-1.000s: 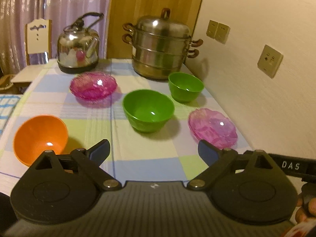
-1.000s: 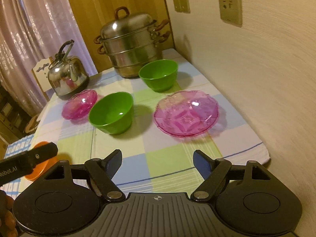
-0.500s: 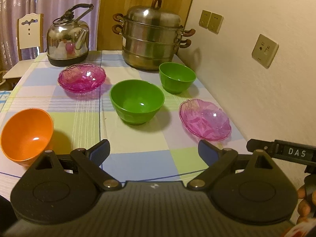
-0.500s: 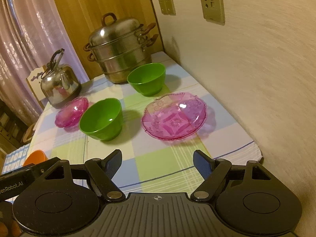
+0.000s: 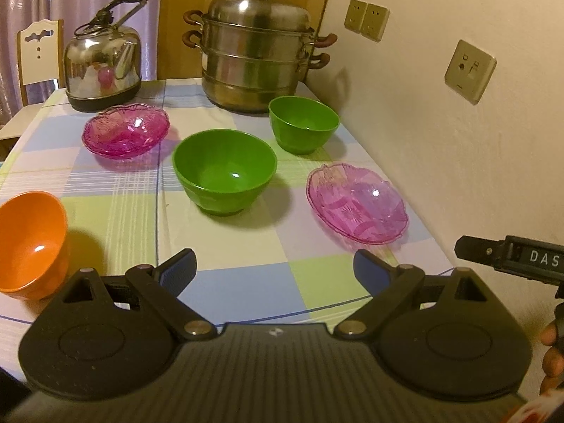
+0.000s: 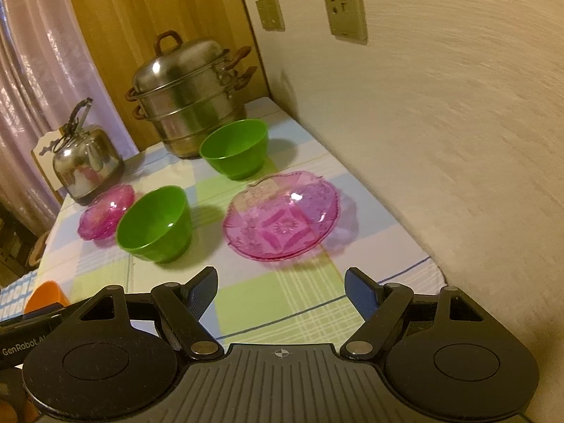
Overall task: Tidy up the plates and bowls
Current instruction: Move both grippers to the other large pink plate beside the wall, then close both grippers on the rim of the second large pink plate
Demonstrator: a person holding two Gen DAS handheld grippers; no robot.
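Both tools over the near edge of the bench (image 5: pixel 246 292), angled down at the dishes. Nothing gripped.

Left tool (image 5: pixel 275 269): jaws spread wide, only tablecloth between the blue pads. Right tool (image 6: pixel 280 290): same, wide apart, empty. A black bar marked "DAS" on the right tool pokes in at the right edge of the left view, person's fingers (image 5: pixel 550 352) just below it.

Dish layout, all upright on the checked cloth, none stacked, none touching:
- near green bowl (image 5: pixel 224 172): mid-bench, straight ahead of the left tool.
- far green bowl (image 5: pixel 303 123): behind and right of it, just in front of the steamer (image 5: pixel 255 53).
- right pink plate (image 6: pixel 282 215): near the wall side, straight ahead of the right tool, right of the near green bowl.
- left pink plate (image 5: pixel 125 130): back-left, just in front of the kettle (image 5: pixel 102 67).
- orange bowl (image 5: pixel 30 243): front-left corner, just beside the left tool's left finger; only a sliver shows in the right view.

Steamer and kettle sit at the back of the bench. Wall with sockets (image 5: pixel 470 70) runs along the right side. A chair (image 5: pixel 38 53) stands beyond the back-left corner.
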